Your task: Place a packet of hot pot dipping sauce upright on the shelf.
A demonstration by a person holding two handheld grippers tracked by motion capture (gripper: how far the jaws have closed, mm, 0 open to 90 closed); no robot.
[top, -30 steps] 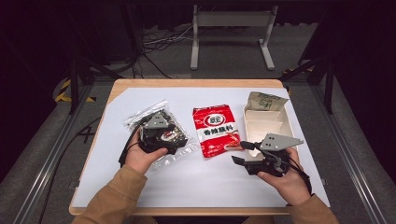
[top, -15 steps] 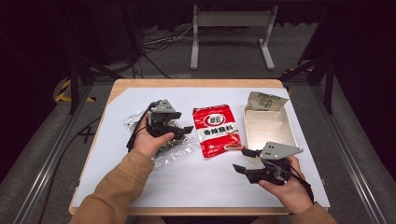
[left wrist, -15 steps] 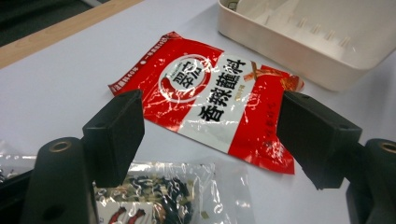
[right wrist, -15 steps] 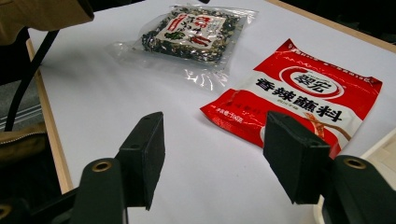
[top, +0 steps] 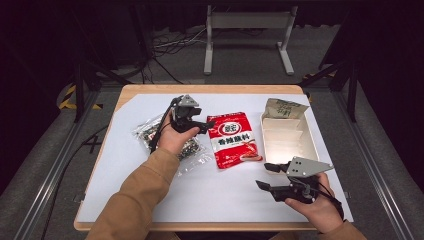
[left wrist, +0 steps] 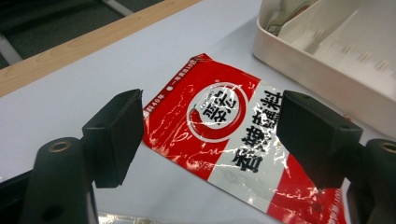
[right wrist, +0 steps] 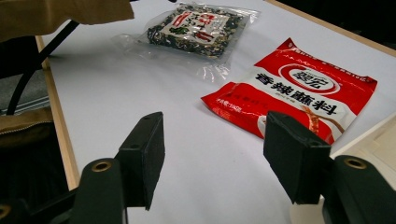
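Shifting since the earlier frames: the left gripper (top: 200, 123) has moved off the clear snack bag (top: 167, 140), far and to the right, and now sits at the left edge of the red seasoning packet (top: 232, 140); the right gripper (top: 265, 176) has hardly moved.
Left gripper jaws: wide apart and empty; in the left gripper view the red seasoning packet (left wrist: 243, 140) lies flat beyond them, its far-left corner between the two pads, untouched.
Right gripper jaws: spread wide, holding nothing, hovering near the front right of the tabletop (top: 125, 195), pointing left.
Red seasoning packet: flat at the middle of the tabletop, between the clear snack bag and the white tray (top: 307, 137).
Clear snack bag: left of the packet, partly under the person's left hand (top: 175, 140).
White tray: right side, divided into compartments, with a tan paper pouch (top: 284, 108) at its far end.
Surface: pale sheet over a wood-edged tabletop.
Room: dark, grey floor, cables and a white metal stand (top: 247, 30) beyond the far edge.
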